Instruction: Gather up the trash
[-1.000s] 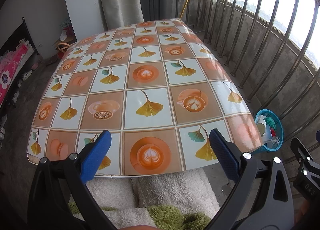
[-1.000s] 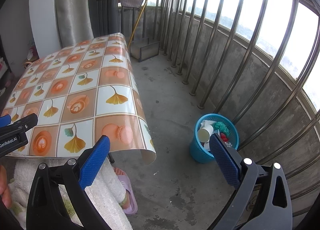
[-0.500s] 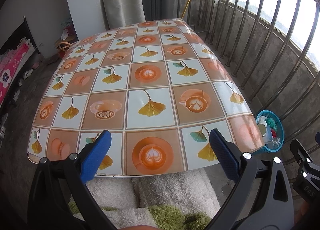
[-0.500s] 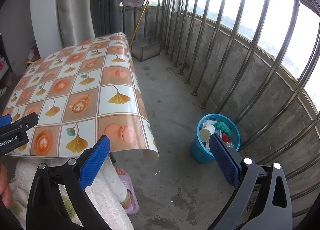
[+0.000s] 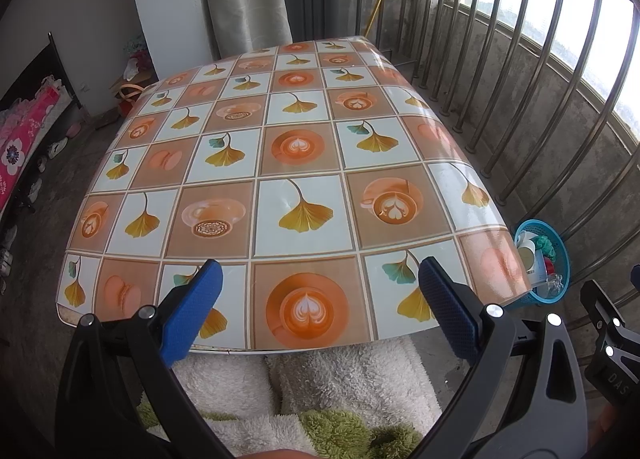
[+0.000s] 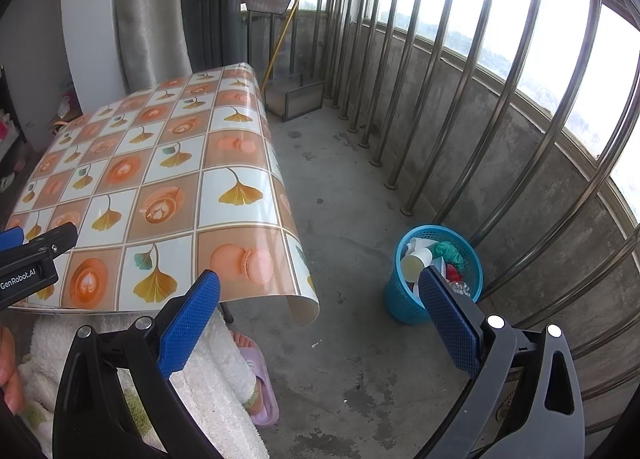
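A blue mesh trash basket [image 6: 400,299] stands on the concrete floor by the railing, holding a paper cup [image 6: 416,263], green and red scraps and clear plastic. It also shows in the left wrist view [image 5: 560,259] past the table's right corner. My left gripper [image 5: 320,299] is open and empty over the near edge of the table [image 5: 300,139], which bears a patterned cloth with nothing on it. My right gripper [image 6: 320,311] is open and empty above the floor, left of the basket.
A steel railing [image 6: 460,107] curves around the balcony at the right. A metal frame [image 6: 296,97] and a broom handle [image 6: 280,39] stand at the far end. My fluffy robe [image 6: 208,371] and a purple slipper [image 6: 260,387] are below the table's edge.
Both views have shifted slightly; the table and basket appear a little further away and lower. Both grippers stay open and empty.
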Tool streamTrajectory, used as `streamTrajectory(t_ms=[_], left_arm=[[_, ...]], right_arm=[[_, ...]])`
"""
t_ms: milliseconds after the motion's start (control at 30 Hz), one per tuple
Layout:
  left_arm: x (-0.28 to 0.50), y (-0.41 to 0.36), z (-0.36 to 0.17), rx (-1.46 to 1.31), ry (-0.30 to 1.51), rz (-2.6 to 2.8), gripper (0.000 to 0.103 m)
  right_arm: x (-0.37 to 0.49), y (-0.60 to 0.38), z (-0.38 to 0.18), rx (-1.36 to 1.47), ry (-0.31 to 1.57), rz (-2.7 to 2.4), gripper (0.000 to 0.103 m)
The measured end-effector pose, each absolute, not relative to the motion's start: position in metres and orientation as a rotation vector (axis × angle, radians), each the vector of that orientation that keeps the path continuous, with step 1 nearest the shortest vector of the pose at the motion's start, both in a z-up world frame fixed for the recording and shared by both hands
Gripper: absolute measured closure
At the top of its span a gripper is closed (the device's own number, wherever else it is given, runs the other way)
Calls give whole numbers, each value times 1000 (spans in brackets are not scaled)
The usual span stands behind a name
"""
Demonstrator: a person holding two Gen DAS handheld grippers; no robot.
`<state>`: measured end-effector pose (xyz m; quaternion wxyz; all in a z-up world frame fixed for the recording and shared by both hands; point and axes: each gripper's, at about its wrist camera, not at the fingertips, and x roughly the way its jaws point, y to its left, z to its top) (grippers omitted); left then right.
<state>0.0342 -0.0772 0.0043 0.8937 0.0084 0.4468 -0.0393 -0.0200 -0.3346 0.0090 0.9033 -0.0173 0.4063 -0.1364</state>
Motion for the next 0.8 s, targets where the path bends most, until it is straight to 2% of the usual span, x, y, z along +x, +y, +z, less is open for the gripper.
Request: streamTrajectory(t_ms=[800], left_arm=[[34,-77,5,20,927,-80,9]], right_arm=[[-21,-334,8,-35,840,-280,6]])
